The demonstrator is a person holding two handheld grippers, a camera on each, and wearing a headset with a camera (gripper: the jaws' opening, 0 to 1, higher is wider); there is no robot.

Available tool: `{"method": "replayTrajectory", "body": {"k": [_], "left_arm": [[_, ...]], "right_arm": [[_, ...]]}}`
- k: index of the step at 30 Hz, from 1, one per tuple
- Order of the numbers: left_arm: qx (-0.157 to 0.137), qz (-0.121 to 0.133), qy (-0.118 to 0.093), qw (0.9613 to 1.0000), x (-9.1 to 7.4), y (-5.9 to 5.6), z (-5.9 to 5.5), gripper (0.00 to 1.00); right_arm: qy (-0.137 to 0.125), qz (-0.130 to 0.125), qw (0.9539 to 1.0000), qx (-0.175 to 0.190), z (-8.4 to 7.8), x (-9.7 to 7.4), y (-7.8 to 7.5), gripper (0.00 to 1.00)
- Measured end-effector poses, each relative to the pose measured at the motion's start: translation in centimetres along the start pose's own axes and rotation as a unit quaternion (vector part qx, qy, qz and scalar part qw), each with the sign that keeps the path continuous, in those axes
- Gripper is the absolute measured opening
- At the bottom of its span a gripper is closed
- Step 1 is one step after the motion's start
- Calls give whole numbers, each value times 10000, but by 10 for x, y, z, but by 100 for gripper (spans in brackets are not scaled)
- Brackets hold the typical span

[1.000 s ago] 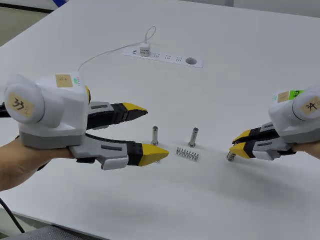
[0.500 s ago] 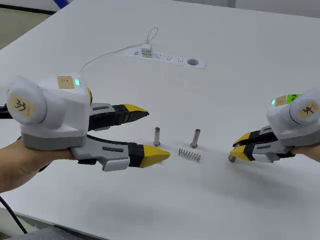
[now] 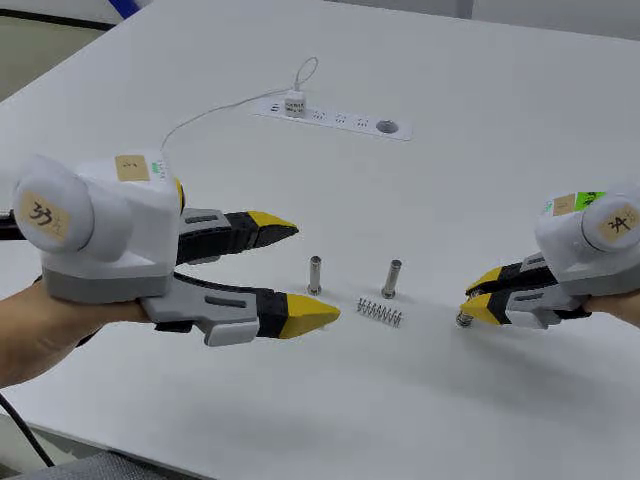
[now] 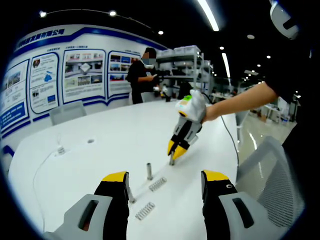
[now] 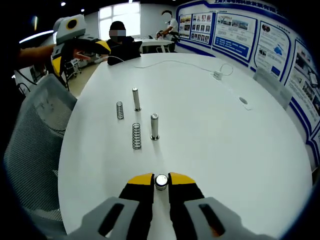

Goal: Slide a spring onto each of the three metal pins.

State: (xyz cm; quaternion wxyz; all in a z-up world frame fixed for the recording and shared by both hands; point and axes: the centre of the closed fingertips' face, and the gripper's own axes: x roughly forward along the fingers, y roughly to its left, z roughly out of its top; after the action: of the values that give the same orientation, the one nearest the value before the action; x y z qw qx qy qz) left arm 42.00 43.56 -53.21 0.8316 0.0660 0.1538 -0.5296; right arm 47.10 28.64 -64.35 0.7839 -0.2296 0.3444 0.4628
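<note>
The spring (image 3: 380, 312) lay flat just ahead of the wide-open left gripper (image 3: 312, 270), while the right gripper (image 3: 468, 300) clamped a pin (image 5: 161, 181).

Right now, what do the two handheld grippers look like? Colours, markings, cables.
Left gripper: white boxy housing on a grey base, round end cap with a tan sticker handwritten "33", black-and-grey jaws with yellow tips. Right gripper: same build, tan sticker on its cap, green label on top. Forearms bare; a black cable runs below the left one.
</note>
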Motion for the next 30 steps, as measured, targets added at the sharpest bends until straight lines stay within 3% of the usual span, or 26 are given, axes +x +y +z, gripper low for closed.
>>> {"method": "replayTrajectory", "body": {"k": [7,13,21,30], "left_arm": [[-13,-1,-11,10000,0,1,0,60],[-1,-13,-18,10000,1,0,0,60],[-17,20,0,10000,-4,0,-4,60],[-66,118,39,9999,-12,5,-11,60]], "right_arm": [[-227,-77,9997,-28,13,-10,1,16],[-565,-72,9983,-150,39,-14,12,16],[-587,180,9974,-369,53,9,36,16],[-367,260,9984,-346,46,39,48,16]]}}
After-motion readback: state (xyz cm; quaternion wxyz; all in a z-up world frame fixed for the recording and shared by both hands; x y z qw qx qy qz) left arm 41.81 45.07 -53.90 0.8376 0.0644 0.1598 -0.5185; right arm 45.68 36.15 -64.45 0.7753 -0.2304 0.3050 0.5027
